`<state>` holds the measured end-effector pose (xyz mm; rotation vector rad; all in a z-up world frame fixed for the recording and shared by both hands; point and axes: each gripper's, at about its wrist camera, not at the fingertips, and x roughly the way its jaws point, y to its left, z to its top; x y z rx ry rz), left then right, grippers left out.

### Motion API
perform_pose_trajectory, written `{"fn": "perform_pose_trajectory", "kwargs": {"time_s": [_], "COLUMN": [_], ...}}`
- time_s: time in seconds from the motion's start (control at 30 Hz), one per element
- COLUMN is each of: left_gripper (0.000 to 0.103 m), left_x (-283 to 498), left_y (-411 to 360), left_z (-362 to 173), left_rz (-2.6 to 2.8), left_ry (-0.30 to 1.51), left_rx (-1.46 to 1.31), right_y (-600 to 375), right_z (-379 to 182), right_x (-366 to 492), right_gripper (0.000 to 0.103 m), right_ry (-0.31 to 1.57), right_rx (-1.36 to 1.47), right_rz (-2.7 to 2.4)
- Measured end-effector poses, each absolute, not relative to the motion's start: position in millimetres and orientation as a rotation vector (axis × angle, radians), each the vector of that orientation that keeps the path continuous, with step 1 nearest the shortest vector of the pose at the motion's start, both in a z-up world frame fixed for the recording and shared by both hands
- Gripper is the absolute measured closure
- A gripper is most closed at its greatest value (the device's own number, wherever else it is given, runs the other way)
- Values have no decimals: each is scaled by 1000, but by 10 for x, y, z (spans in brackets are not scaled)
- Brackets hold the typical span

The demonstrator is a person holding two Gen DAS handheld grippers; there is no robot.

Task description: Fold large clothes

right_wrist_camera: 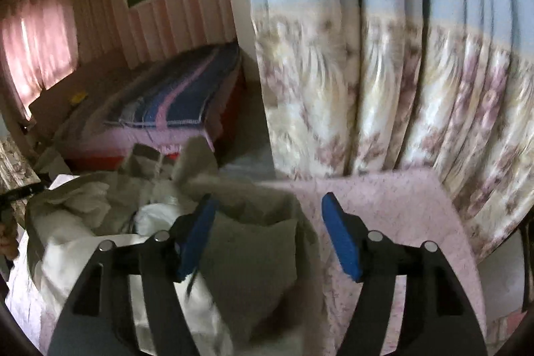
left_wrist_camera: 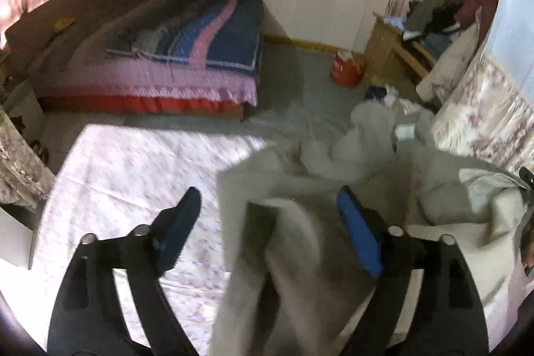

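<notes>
Left wrist view, nearest: the left gripper (left_wrist_camera: 268, 212), its blue-padded fingers (left_wrist_camera: 358, 236) spread wide and released. A grey-beige fold of the garment (left_wrist_camera: 287, 242) runs up between them from the bottom of the frame, touching neither pad as far as the blur allows. Right wrist view, nearest: the right gripper (right_wrist_camera: 268, 222), fingers (right_wrist_camera: 338, 239) likewise parted and gripping nothing; a flat panel of the garment (right_wrist_camera: 247, 242) lies below and between them, nearer the left-hand finger.

Carrying surface: a bed with a pale floral sheet (left_wrist_camera: 133, 169), also seen as pink (right_wrist_camera: 393, 209) in the right view. The garment lies as a rumpled heap across the near part of this bed, its long axis judged to run side to side between the two grippers, with one loose end trailing over the far edge toward the floor (left_wrist_camera: 300, 82).

Each gripper stands over one end of the heap; neither is clearly nearer. The next grasp probably calls for dropping onto the cloth directly beneath.

Beyond: a second bed with a striped blanket (left_wrist_camera: 200, 32), a red bag (left_wrist_camera: 345, 69), and a floral curtain (right_wrist_camera: 383, 89) close by the bed's right edge.
</notes>
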<state>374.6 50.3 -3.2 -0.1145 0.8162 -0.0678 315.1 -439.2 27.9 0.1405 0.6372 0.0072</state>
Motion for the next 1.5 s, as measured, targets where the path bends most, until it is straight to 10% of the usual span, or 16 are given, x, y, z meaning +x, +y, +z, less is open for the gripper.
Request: {"fn": "perform_pose_trajectory", "kwargs": {"time_s": [0.13,0.47,1.5], "left_gripper": [9,8,5], "left_x": [3272,2245,4823], "left_y": [632,151,625], "left_z": [300,-422,-903], "left_rz": [-43,-143,305], "left_ry": [708,806,894], "left_rx": [-84,89,-33], "right_y": [-4323,-3712,-4316], "right_z": [591,-93,-808], "right_x": [2580,1947,4453], "right_gripper": [17,17,17], "right_ry": [519,718,931], "right_rx": [94,-2,197], "right_rz": [-33,173,-115]}}
